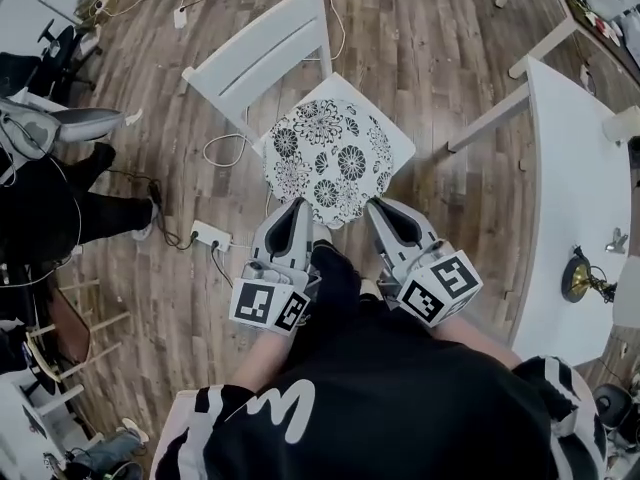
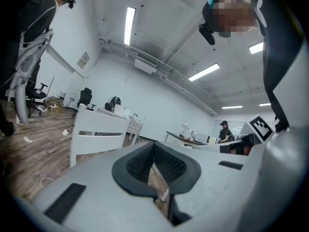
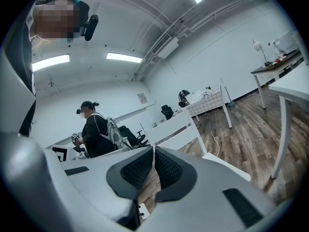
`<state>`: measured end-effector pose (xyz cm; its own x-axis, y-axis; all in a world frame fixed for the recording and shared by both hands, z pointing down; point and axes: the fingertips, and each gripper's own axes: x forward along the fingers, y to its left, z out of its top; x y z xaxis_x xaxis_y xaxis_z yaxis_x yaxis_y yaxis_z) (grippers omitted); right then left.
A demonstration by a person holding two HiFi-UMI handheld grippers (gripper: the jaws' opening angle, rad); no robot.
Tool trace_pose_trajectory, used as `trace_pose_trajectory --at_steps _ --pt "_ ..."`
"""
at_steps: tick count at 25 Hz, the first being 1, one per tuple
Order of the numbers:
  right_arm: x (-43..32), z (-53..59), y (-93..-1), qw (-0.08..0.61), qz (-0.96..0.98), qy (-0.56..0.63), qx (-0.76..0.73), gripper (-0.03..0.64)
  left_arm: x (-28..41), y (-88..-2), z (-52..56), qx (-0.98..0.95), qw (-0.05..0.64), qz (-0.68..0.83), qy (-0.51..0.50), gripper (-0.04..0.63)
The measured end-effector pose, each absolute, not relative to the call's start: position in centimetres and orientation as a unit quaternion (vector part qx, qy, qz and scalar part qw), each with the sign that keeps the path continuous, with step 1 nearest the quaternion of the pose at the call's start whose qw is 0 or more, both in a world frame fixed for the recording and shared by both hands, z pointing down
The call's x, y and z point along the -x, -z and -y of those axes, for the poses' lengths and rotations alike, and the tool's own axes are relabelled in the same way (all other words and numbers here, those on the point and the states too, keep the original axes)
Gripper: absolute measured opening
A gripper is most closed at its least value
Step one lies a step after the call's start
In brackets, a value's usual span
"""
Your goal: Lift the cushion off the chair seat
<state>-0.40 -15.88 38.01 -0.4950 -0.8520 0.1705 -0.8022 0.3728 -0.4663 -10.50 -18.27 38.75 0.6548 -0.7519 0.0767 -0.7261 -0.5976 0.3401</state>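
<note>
A round cushion [image 1: 330,158] with a black-and-white flower print lies on the seat of a white wooden chair [image 1: 262,53]. In the head view both grippers sit just short of the cushion's near edge. My left gripper [image 1: 297,204] is at its lower left and my right gripper [image 1: 376,206] at its lower right. Both point level toward the chair. In the left gripper view the left gripper [image 2: 154,146] is shut with nothing between its pads, and the chair back [image 2: 96,129] shows beyond. The right gripper [image 3: 153,151] is likewise shut and empty, with the chair back [image 3: 178,129] ahead.
A white table [image 1: 575,198] stands at the right with a small lamp [image 1: 580,278] on it. A power strip [image 1: 210,235] and cables lie on the wood floor left of the chair. One person [image 1: 50,208] sits at far left; another person [image 3: 94,129] stands behind.
</note>
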Motion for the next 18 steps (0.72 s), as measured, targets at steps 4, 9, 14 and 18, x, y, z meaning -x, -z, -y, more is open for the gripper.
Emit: trace_pose_trajectory --at_steps 4,9,14,18 --pt "1.9 19.5 -37.8 0.047 -0.829 0.245 0.5 0.028 12.0 -38.9 22.0 -0.894 0.173 0.411 0.035 0.005" --pt "1.7 23.6 -36.8 0.042 -0.821 0.229 0.521 0.028 13.1 -38.0 26.4 -0.899 0.164 0.404 0.042 0.005" --pt "1.2 26.4 -36.3 0.047 -0.809 0.21 0.548 0.028 12.9 -38.2 29.2 -0.911 0.159 0.38 0.035 0.005" --pt "1.3 27.2 -37.0 0.048 -0.8 0.214 0.558 0.028 12.1 -39.6 30.4 -0.917 0.172 0.359 0.019 0.005"
